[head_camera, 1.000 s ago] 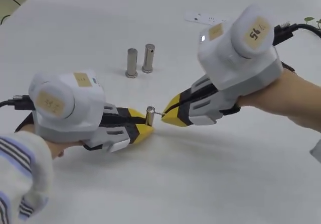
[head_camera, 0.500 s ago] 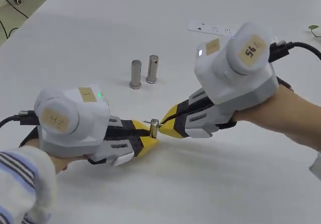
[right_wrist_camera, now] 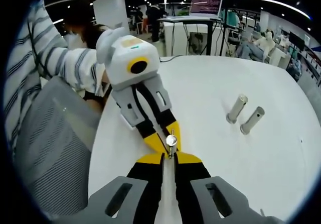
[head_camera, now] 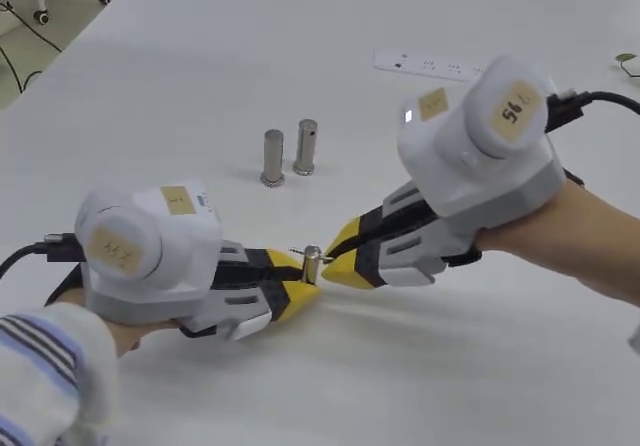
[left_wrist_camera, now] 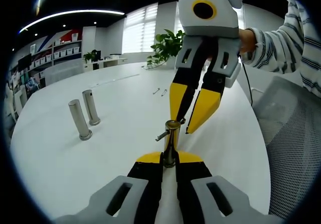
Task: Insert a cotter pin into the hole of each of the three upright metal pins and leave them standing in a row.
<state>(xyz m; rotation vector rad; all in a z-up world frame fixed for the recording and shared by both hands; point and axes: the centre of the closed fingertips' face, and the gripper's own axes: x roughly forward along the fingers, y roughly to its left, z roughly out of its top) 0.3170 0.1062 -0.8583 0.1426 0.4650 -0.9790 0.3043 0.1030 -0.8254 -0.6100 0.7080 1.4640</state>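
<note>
Standing upright near the front of the white table point(head_camera: 150, 76), a metal pin point(head_camera: 312, 264) sits between two hand-held grippers that meet tip to tip. The left gripper point(head_camera: 303, 288) comes in low from the left, lying close to the tabletop, its yellow-tipped jaws pressed against the lower part of the metal pin and clamping it. The left gripper view shows this grip from behind, with the pin rising straight up out of the closed jaws. The right gripper point(head_camera: 333, 258) slants down from the right, and its jaws are pressed together on the end of a cotter pin point(head_camera: 300, 253). The thin wire runs crosswise through the top of the metal pin, and its free tip pokes out on the left side. From the right gripper view, the metal pin's round top sits just beyond the closed jaw tips.

Farther back and a little left, well apart from the grippers, a far-left pin point(head_camera: 272, 156) and a far-right pin point(head_camera: 306, 146) stand upright just beside each other. A white power strip point(head_camera: 425, 64) lies flat at the far right.
</note>
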